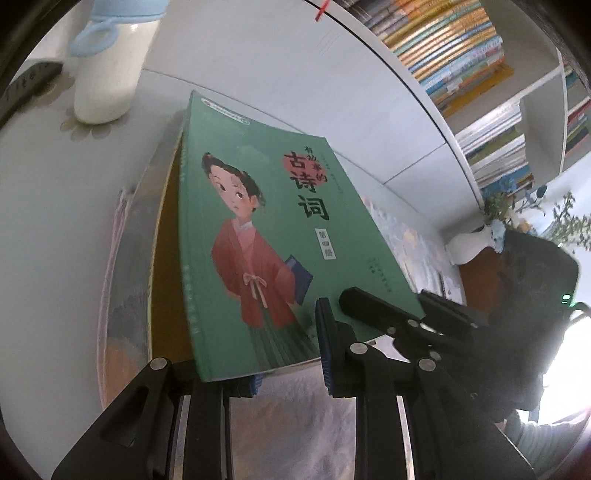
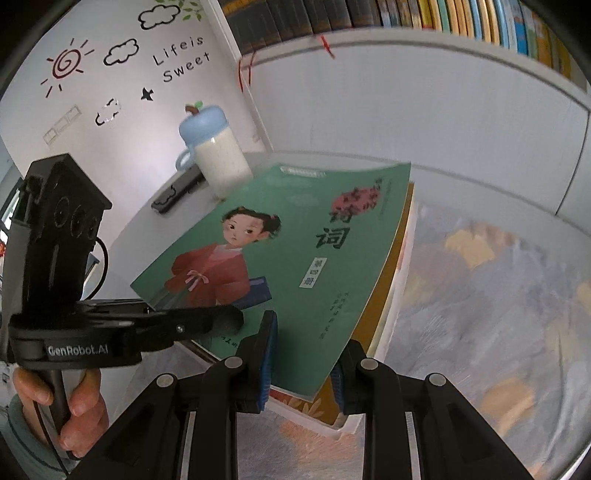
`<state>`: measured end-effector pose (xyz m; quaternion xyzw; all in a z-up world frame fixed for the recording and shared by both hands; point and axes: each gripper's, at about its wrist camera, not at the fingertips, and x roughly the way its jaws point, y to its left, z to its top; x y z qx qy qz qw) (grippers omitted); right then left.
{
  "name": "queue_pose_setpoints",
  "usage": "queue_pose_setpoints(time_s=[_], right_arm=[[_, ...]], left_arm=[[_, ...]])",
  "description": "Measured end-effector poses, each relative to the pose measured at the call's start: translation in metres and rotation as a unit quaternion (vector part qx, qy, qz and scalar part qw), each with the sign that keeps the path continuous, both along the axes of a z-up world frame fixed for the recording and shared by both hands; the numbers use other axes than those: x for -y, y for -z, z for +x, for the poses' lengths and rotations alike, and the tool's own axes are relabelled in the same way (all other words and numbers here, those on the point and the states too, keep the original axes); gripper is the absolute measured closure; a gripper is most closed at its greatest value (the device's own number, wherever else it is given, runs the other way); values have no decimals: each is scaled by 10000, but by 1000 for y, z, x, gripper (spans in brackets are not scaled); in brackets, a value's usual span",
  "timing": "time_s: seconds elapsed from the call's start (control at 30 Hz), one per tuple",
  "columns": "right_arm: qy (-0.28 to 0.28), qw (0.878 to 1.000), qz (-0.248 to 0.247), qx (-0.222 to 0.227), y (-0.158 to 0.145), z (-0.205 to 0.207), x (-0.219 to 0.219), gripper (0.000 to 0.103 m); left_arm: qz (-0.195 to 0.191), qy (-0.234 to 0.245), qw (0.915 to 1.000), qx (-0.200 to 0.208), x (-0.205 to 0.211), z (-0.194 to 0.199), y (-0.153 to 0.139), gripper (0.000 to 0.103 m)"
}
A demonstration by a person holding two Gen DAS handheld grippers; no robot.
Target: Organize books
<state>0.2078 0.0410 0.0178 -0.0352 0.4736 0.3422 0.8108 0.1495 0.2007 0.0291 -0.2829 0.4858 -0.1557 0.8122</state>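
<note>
From the left wrist view, the left gripper (image 1: 290,367) pinches the near edge of a green book (image 1: 266,236), one blue pad above the cover and one under it. The book has a drawn child in a red robe on its cover. It tilts up over a stack of books (image 1: 162,258) that lies on a table (image 1: 44,206) with a shiny see-through cover. The right gripper (image 1: 388,314) comes in from the right and holds the same book at its near right corner. A white cup (image 1: 107,85) with a blue lid stands near the far left corner of the table, with a dark flat thing (image 1: 29,85) beside it at the left edge. Behind the table is a white cabinet wall (image 1: 295,74), and above it a shelf full of colourful books (image 1: 450,48). A plant (image 1: 502,210) sits at the right. From the right wrist view, the right gripper (image 2: 301,363) is pressed on the near corner of the green book (image 2: 295,258), which lifts off the stack (image 2: 391,295). The left gripper (image 2: 221,319) bites the book's left corner, and a hand (image 2: 70,402) holds its handle. The cup (image 2: 218,162) stands by the book's far edge. The wall (image 2: 110,74) has stickers of a sun and clouds and the words "Life is Sweet". A row of books (image 2: 369,14) fills the shelf up top.
</note>
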Motion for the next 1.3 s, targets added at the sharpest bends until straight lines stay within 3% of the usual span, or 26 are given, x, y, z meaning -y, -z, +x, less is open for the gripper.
queue_pose_setpoints(time_s=[0.1,0.17,0.2,0.33,0.43,0.63,0.83,1.07,1.3], right_arm=[[116,9997,48,-210,5,1,6,77],[180,9990,113,-403,7,1,13,56],[189,9990,91,-404,5,-2,17,53],[65,9985,-64,-547,5,-16,31,52],[14,9988,-9,-488,-2,-35,44,52],[147,9991,-186,-355,-18,-96,110,52],[837,9945,-271,-566,-22,-145,214,52],[1622,9851,-490,-284,-46,-202,356,51],[2156,9735,-374,-667,-41,-260,513,49]], left_arm=[[150,-61,9998,-113,-1,-4,-6,79],[335,-112,9993,-158,-3,-9,-11,75],[415,-159,9988,-189,-4,-11,-13,75],[728,-507,9957,-277,-16,-25,-21,75],[1180,-724,9901,-245,-23,-40,-37,75],[1539,-440,9871,-23,4,-66,-69,75],[1251,245,9918,85,102,-79,-74,75],[1111,1117,9875,-15,271,-118,-65,75],[764,1621,9835,-247,438,-160,-52,75]])
